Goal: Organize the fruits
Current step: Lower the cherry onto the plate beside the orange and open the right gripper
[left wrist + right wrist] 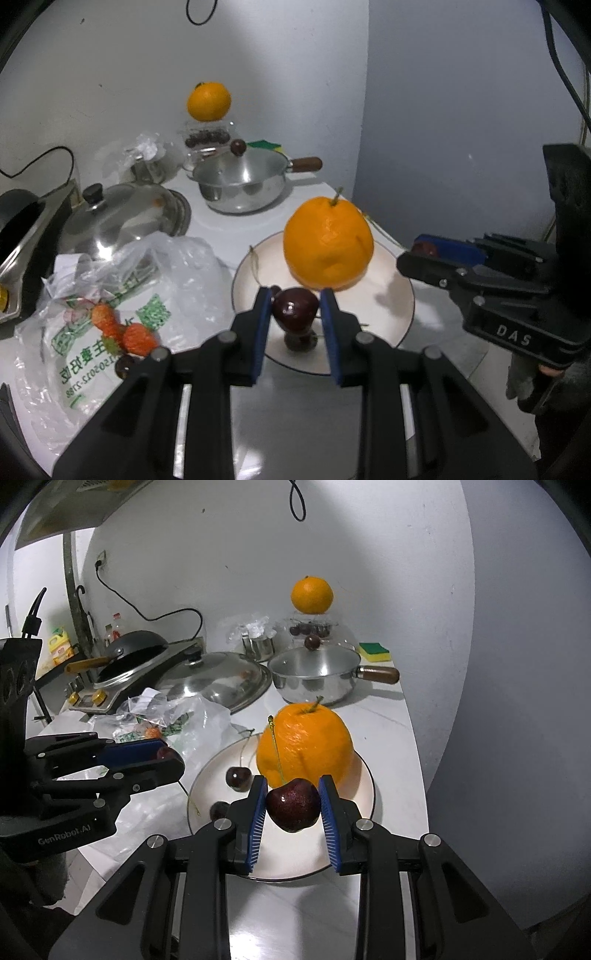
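Holding a dark cherry apiece, both grippers hang over the white plate (pixel 364 775), and most of the risk is in the letting go. To the left of the left gripper (pixel 295 317) lies a plastic bag (pixel 122 295) with strawberries (pixel 138 338) on the worktop (pixel 388 716); a careless swing that way could snag the bag. The left gripper is clamped on its cherry (pixel 295 308), just in front of the big orange (pixel 328 243) on the plate. A nudge forward could roll that orange off the plate. The right gripper (pixel 293 805) is clamped on the second cherry (pixel 293 804), also just short of the orange, with two loose cherries (pixel 238 777) on the plate to its left. Released from this height, either round cherry could bounce or roll over the shallow rim; squeezed harder, it could bruise.
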